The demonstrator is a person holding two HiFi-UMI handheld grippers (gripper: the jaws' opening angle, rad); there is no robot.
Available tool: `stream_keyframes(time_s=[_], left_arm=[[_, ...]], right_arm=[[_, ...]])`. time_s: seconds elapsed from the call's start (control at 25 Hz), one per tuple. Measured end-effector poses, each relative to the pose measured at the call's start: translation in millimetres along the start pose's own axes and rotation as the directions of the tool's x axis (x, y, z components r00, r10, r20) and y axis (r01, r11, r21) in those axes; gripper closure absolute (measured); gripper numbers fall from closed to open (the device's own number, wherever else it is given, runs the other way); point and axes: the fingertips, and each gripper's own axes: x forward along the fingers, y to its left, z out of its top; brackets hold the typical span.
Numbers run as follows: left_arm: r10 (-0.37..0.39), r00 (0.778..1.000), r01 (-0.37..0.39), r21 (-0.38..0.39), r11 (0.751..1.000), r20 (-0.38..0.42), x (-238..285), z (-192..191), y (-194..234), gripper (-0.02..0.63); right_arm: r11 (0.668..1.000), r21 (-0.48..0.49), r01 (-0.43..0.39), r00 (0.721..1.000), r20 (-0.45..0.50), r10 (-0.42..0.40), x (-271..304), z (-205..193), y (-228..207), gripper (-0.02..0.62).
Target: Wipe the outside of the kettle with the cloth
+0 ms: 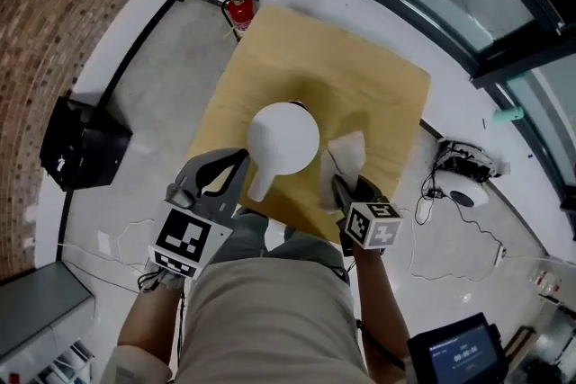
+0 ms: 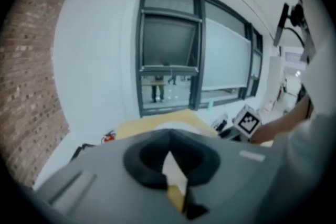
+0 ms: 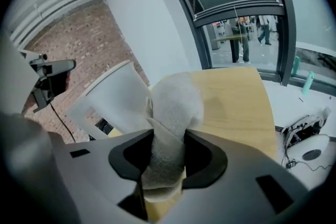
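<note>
**Both sets of jaws occupied**

The white kettle (image 1: 283, 138) hangs tilted above the wooden table (image 1: 270, 49), with its handle (image 1: 258, 183) at the left gripper (image 1: 243, 159), whose jaws are closed right down on it. Just right of the kettle, the right gripper (image 1: 347, 186) stands about half open, clamped on a bunched white cloth (image 1: 346, 153) — whether the cloth touches the kettle's wall is unclear.

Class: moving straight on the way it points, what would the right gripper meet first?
Beyond the white terry cloth in its fingers, probably the light wooden tabletop, right of the white plastic kettle; depth unclear.
</note>
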Motion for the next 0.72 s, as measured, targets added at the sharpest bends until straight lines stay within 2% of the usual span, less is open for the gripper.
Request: stream_keyframes(time_s=[0.12, 0.24, 0.32, 0.4, 0.48, 0.56, 0.72], left_arm=[[-0.078, 0.989, 0.097, 0.152, 0.984, -0.129, 39.0, 5.5, -7.3, 0.607], [-0.136, 0.953, 0.205, 0.247, 0.947, -0.272, 72.1, 3.9, -20.0, 0.607], [-0.141, 0.914, 0.274, 0.322, 0.906, -0.380, 90.8, -2.2, -27.5, 0.607], [-0.112, 0.873, 0.330, 0.406, 0.852, -0.475, 106.8, -11.8, -33.4, 0.607], [-0.078, 0.846, 0.363, 0.461, 0.810, -0.528, 116.7, -19.2, -38.8, 0.607], [-0.077, 0.833, 0.374, 0.456, 0.807, -0.547, 122.3, -20.6, -44.2, 0.607], [-0.170, 0.807, 0.404, 0.318, 0.858, -0.566, 124.5, -16.3, -47.5, 0.607]], right_arm=[[1.000, 0.010, -0.019, 0.997, 0.070, 0.018, -8.3, 9.0, 15.1, 0.442], [0.999, -0.017, -0.031, 0.993, 0.114, 0.033, -14.2, 18.3, 25.2, 0.442], [0.999, -0.019, -0.031, 0.989, 0.142, 0.033, -17.6, 26.0, 26.8, 0.442], [0.999, 0.014, -0.035, 0.983, 0.181, 0.032, -22.3, 34.9, 23.7, 0.442], [0.997, 0.045, -0.055, 0.976, 0.215, 0.044, -26.1, 43.9, 18.1, 0.442], [0.995, 0.044, -0.085, 0.967, 0.245, 0.072, -30.3, 56.8, 12.7, 0.442], [0.986, 0.025, -0.167, 0.941, 0.304, 0.151, -47.1, 95.2, 23.0, 0.442]])
